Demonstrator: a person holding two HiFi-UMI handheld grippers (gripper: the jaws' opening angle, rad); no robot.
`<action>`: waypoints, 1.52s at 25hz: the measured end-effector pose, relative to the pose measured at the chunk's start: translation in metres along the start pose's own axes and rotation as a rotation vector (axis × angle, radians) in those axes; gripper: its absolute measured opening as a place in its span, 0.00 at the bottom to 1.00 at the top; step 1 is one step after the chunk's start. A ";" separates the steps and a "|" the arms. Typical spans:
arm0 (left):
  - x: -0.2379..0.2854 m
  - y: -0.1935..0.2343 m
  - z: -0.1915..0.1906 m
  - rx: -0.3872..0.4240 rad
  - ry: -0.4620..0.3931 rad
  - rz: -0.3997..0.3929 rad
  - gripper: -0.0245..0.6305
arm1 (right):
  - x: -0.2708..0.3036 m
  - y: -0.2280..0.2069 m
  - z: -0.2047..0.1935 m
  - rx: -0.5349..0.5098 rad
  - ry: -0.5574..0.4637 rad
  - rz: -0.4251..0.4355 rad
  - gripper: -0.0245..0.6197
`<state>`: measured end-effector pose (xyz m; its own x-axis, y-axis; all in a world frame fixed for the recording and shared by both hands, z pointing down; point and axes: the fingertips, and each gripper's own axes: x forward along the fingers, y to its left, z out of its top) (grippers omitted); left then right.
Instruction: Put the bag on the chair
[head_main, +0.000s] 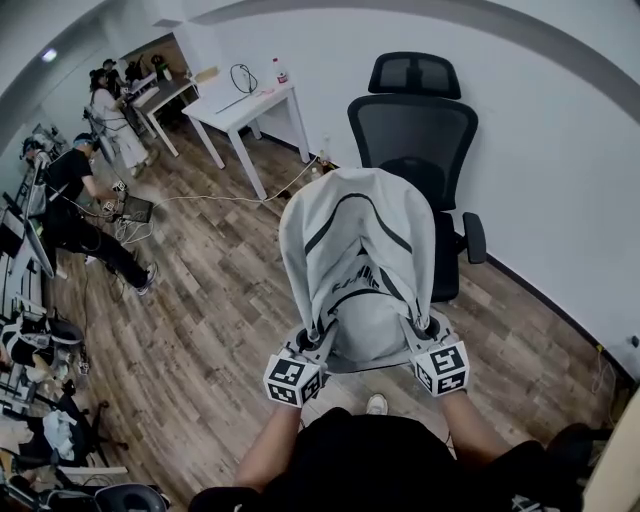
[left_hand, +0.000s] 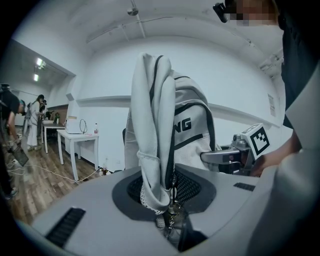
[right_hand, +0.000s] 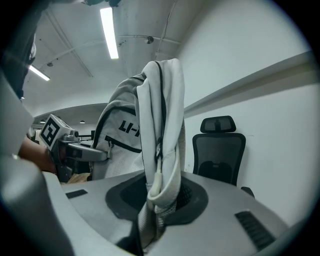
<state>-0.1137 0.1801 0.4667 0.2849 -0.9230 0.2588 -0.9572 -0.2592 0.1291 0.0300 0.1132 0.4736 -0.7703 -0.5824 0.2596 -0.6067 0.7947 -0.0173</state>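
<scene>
On white bag (left_hand: 192, 125), black letters "NG"

The right tool (right_hand: 150, 225) is clamped on a padded strap (right_hand: 162, 130) of the white bag (right_hand: 122, 132) — the left tool (right_hand: 80, 151) meets its far side. A black chair (right_hand: 218, 155) stands beyond, by the wall.

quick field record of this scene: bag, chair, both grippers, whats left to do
bag: white with dark trim, held up in the air, not on the chair
chair: black office chair, beyond the bag, by the wall
left gripper: shut on a bag strap
right gripper: shut on a bag strap
remaining: set bag on chair
</scene>
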 end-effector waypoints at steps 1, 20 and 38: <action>0.003 0.000 0.001 -0.002 0.001 0.000 0.19 | 0.001 -0.002 0.000 0.002 0.001 0.000 0.17; 0.082 0.077 0.014 -0.058 0.041 -0.067 0.19 | 0.098 -0.043 0.012 0.038 0.048 -0.056 0.17; 0.147 0.159 0.036 -0.064 0.072 -0.237 0.19 | 0.179 -0.065 0.031 0.068 0.085 -0.136 0.17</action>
<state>-0.2260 -0.0072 0.4906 0.5063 -0.8154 0.2808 -0.8585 -0.4456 0.2538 -0.0746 -0.0480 0.4911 -0.6624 -0.6649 0.3451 -0.7184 0.6944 -0.0409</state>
